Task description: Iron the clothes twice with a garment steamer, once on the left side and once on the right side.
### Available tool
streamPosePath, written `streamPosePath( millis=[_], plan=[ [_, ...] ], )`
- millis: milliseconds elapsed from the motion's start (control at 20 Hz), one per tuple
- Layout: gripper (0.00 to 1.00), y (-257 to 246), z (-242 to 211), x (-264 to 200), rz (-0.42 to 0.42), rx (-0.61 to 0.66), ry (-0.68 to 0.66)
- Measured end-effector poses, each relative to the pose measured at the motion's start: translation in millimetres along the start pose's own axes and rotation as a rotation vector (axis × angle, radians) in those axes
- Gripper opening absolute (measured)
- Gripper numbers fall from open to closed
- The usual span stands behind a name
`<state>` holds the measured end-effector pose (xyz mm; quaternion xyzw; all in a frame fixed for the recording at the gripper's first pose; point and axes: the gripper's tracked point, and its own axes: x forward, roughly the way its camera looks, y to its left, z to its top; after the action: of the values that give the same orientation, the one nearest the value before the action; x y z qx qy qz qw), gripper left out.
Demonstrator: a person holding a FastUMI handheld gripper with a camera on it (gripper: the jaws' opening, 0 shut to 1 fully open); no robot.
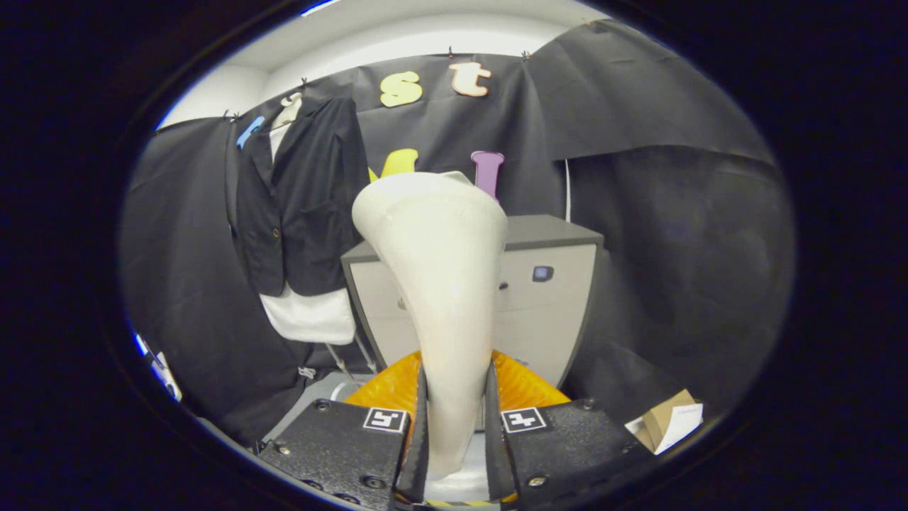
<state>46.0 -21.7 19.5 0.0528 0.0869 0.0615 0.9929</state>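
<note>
The tongs (454,426) point level toward the hanging jacket (301,199), both fingers (418,426) pressed against the steamer's handle (443,298).

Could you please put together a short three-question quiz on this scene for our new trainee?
1. True or false: the gripper has both fingers pressed on the steamer handle.
2. What hangs beyond the fingers, off to one side? A) a towel B) a black jacket over a white shirt C) a pair of jeans
3. Fill in: directly behind the steamer stands a grey ____.

Key: 1 true; 2 B; 3 cabinet.
</note>
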Motion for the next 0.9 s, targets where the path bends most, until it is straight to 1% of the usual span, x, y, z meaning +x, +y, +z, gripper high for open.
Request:
streamPosePath(
  millis=[150, 400, 700, 900],
  plan=[
    [0.35, -19, -29, -17, -0.007, 0.001, 0.031],
    [0.35, -22, -47, -26, 0.007, 0.003, 0.067],
    [0.35, -14, -37, -26, 0.029, -0.03, 0.049],
    [0.35, -10, -38, -22, 0.026, -0.047, 0.059]
  ],
)
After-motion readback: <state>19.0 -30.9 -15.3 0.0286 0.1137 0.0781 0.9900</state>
